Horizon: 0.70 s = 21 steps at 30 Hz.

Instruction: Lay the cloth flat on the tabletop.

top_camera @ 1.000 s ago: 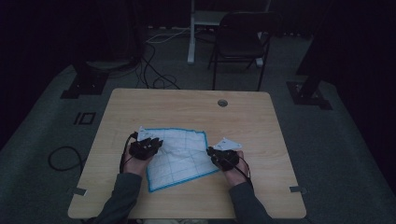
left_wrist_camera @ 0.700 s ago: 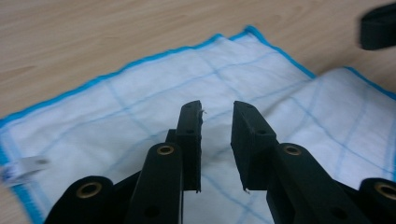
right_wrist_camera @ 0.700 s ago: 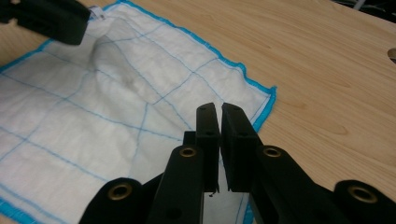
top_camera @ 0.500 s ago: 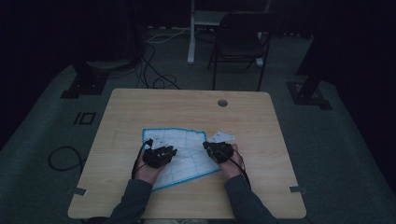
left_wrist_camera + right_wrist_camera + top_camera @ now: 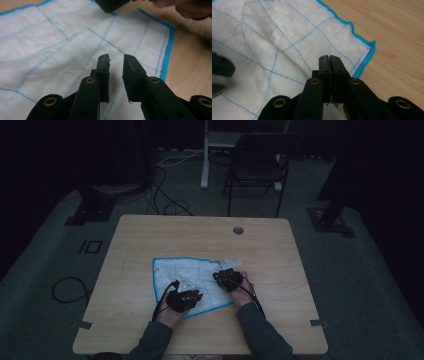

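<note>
A white cloth (image 5: pixel 190 272) with thin blue grid lines and a blue border lies on the wooden table (image 5: pixel 150 235), with a raised fold in it (image 5: pixel 257 42). My left gripper (image 5: pixel 194 295) hovers low over the cloth's near part. Its jaws (image 5: pixel 116 58) have just been closing and stand a narrow gap apart, with nothing between them. My right gripper (image 5: pixel 220 277) is at the cloth's right side. Its jaws (image 5: pixel 329 58) are shut over the blue edge near a corner (image 5: pixel 372 43). Whether they pinch the fabric I cannot tell.
A round cable hole (image 5: pixel 238 230) sits near the table's far edge. Beyond the table stand a dark chair (image 5: pixel 260 165) and a white post (image 5: pixel 205 155), with cables (image 5: pixel 165 205) on the floor. Black stand bases (image 5: pixel 90 210) (image 5: pixel 330 220) flank the table.
My left hand has moved right and toward the near edge over the cloth. The right hand has shifted slightly left. The cloth's right part looks more gathered inward.
</note>
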### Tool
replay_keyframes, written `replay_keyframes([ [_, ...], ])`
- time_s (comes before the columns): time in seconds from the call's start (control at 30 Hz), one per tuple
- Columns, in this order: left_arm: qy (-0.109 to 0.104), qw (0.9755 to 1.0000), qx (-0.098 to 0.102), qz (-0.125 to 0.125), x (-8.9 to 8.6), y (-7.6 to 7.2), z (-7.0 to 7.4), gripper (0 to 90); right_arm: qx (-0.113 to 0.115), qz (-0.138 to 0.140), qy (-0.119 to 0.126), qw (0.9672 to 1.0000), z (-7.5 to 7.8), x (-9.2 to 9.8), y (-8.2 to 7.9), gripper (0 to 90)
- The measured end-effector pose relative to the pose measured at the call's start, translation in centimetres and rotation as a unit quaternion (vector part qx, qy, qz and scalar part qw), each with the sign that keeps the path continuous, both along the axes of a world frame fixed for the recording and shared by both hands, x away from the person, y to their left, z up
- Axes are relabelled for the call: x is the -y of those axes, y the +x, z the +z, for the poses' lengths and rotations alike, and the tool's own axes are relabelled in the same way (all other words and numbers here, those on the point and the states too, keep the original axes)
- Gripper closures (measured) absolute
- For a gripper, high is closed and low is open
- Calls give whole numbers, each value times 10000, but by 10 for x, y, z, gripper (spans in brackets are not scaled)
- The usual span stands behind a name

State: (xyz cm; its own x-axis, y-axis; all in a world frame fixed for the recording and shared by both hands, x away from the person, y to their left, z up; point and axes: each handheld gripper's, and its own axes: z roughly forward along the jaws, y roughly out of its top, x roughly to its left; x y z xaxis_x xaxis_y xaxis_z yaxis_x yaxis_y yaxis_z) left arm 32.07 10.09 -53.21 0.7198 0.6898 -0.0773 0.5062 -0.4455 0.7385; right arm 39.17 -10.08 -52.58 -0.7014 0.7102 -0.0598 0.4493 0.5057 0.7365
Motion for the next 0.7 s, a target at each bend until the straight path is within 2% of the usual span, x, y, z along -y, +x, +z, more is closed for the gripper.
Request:
replay_keyframes([
  [0.1,52,9999,-82,-35,2,-1,-4,782,-81,-4,-123,9999,-4,0,3,890],
  [0.33,114,9998,-130,-32,1,-3,-7,814,-264,-59,-212,9994,-10,3,9,892],
  [0.57,109,9998,-132,-41,-3,-5,-8,823,-274,-59,-296,9992,-9,6,15,893],
  [0.7,63,9999,-140,-55,-6,-7,-9,826,-295,-120,-243,9992,-9,10,18,894],
])
